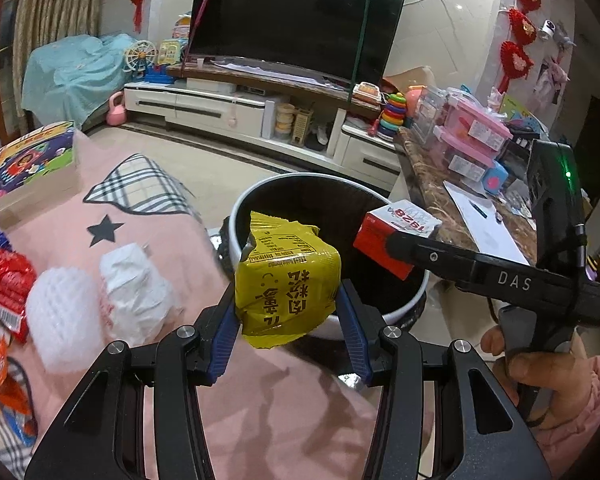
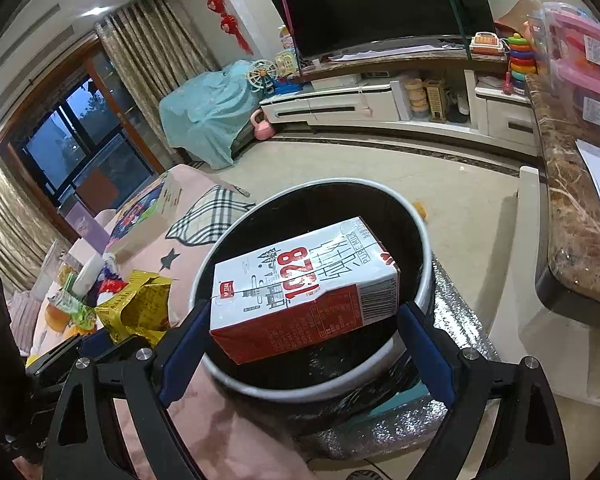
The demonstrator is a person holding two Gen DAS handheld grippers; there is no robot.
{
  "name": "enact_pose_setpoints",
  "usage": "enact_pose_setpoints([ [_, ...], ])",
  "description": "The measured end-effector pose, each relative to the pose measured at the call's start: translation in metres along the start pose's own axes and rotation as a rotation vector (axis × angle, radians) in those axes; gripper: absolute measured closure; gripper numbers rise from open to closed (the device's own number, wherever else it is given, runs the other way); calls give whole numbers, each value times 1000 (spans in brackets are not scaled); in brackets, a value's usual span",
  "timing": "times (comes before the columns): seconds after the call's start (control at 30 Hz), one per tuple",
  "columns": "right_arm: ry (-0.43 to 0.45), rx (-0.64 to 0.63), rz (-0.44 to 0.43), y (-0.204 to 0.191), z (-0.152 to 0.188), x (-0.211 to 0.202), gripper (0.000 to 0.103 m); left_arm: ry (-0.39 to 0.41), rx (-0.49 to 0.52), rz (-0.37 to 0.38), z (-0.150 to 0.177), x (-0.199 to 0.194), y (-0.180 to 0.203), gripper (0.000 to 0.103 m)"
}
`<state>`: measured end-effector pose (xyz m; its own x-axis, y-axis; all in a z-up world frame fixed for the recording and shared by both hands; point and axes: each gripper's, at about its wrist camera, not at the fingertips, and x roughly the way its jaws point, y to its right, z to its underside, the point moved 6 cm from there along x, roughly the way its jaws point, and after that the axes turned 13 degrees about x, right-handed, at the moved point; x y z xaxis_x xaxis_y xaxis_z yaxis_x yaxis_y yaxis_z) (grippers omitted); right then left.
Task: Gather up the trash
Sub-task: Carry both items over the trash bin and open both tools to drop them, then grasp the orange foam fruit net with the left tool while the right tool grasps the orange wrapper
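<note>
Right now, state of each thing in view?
left claw: shut on the yellow wrapper, held at the bin's near rim
right claw: shut on the milk carton, held over the bin
bin: open, black liner, inside looks dark
white paper wad: crumpled, lying on the pink cloth
red wrapper: lying on the cloth, untouched
TV: off

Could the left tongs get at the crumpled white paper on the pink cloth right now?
Probably not yet: the left tongs are shut on a yellow wrapper at the bin. The white paper lies uncovered, so the path looks free after dropping it.
</note>
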<state>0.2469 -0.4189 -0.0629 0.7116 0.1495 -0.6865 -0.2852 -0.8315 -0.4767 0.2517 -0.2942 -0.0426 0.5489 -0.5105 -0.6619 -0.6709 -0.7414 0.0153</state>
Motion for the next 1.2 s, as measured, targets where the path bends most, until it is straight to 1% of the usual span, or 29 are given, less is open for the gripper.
enact_pose_setpoints([
  [0.23,-1,8,6,8,-11,5,10,-12,11,12,-12,15,2,56],
  [0.5,-14,-7,4,3,-18,11,10,-28,16,10,-17,24,0,56],
  [0.57,-20,-7,3,3,-19,13,9,-36,7,4,-16,26,-3,50],
  [0.67,-32,8,-2,5,-20,14,9,-45,-6,6,-16,28,-5,45],
  [0.8,-24,24,-3,6,-24,11,10,-37,-12,-2,-13,24,-7,39],
  [0.93,-9,32,-11,6,-22,6,9,-29,-19,-18,-3,14,-9,37],
  [1.2,-6,47,-48,-9,0,-1,9,-41,-69,-59,38,-12,-23,36],
])
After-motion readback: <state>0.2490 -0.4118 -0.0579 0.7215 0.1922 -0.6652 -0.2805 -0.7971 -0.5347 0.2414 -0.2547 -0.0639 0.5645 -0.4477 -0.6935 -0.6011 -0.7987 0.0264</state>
